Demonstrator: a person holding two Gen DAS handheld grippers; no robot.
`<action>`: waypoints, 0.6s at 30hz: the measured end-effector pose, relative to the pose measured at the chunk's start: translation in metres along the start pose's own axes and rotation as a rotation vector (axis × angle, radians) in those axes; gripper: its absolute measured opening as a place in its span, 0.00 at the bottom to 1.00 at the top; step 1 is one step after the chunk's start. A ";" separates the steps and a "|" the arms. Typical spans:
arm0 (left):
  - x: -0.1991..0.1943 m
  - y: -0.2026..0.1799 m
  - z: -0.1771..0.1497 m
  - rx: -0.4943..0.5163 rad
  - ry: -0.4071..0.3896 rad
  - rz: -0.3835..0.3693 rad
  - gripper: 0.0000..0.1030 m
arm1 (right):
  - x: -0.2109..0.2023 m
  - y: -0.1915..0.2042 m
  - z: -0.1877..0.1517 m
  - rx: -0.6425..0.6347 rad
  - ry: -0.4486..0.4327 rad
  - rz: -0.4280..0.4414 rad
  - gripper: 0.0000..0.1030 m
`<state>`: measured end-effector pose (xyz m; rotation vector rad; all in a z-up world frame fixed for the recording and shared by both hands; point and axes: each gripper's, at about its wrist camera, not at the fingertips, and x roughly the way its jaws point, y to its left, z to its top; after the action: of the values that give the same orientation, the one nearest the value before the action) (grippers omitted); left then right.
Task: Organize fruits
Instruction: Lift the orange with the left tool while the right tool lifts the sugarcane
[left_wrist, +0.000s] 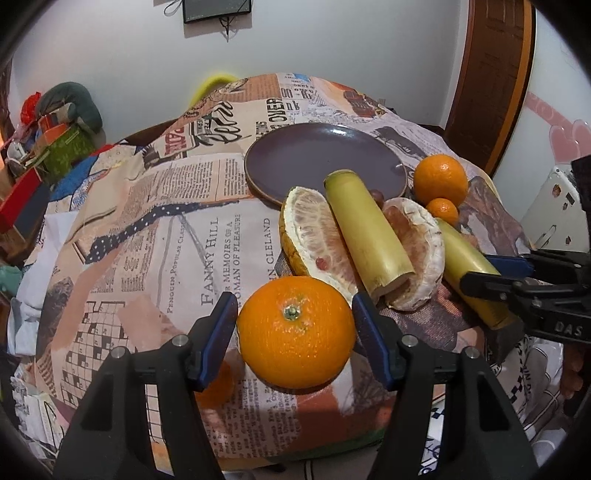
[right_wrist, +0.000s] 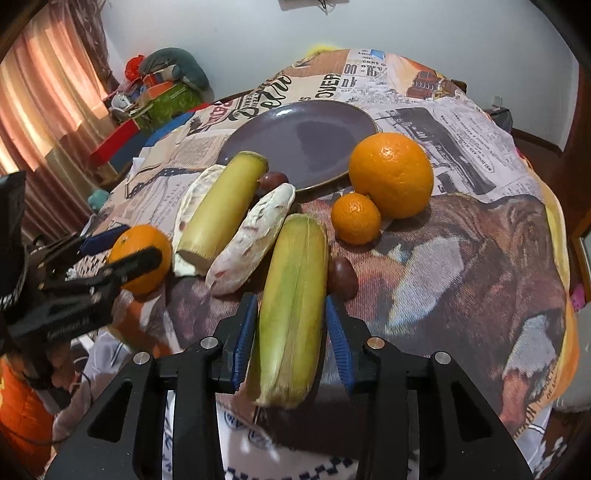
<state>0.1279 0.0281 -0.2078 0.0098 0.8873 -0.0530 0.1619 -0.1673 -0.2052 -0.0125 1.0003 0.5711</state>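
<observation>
My left gripper is shut on a large orange just above the newspaper-print cloth; the right wrist view shows the same left gripper and orange at the left. My right gripper is shut on a yellow-green sugarcane piece that points toward the plate. That right gripper and cane also appear at the right in the left wrist view. The dark purple plate lies behind the fruit with nothing on it.
A second cane piece lies between two pomelo segments. Another orange, a small mandarin and two dark round fruits sit near the plate. Boxes and clutter stand at the far left.
</observation>
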 end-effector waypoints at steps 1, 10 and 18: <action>0.001 0.001 0.000 -0.004 0.004 -0.006 0.63 | 0.001 0.000 0.000 0.004 -0.003 0.000 0.36; 0.013 0.002 -0.007 -0.019 0.053 0.002 0.71 | -0.006 0.001 -0.004 0.000 -0.032 -0.013 0.34; 0.009 0.004 -0.002 -0.035 0.031 0.011 0.64 | -0.025 -0.005 -0.001 0.010 -0.075 -0.015 0.33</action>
<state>0.1327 0.0319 -0.2162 -0.0175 0.9194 -0.0266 0.1528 -0.1832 -0.1869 0.0105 0.9295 0.5490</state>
